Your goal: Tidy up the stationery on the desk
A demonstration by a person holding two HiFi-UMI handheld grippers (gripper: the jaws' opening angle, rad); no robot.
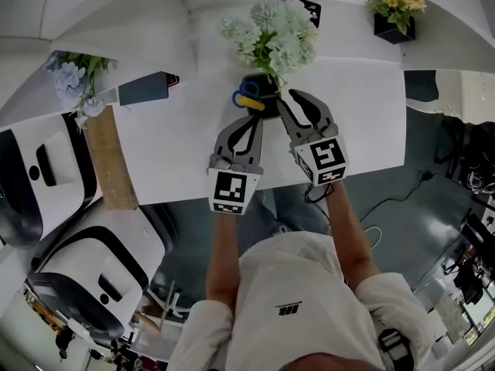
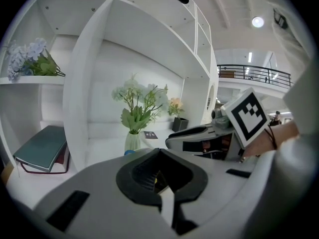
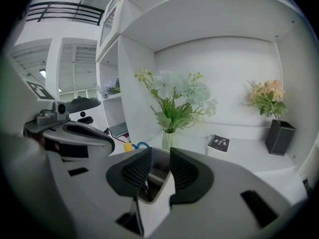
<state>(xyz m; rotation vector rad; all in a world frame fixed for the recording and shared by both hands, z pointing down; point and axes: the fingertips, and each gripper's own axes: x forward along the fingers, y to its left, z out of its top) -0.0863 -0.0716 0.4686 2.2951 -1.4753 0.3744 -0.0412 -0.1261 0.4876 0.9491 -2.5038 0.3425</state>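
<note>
My left gripper [image 1: 251,117] fingers clamped on scissors [image 1: 248,97], handles pointing away over pen holder [image 1: 263,82], right gripper [image 1: 281,93] fingers narrowly apart

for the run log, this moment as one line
left gripper: shut on scissors | right gripper: open beside black pen holder | phase: scissors at holder

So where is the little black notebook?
In the head view the little black notebook sits at the back of the white desk, just right of the pale flowers and left of the black flowerpot.
</note>
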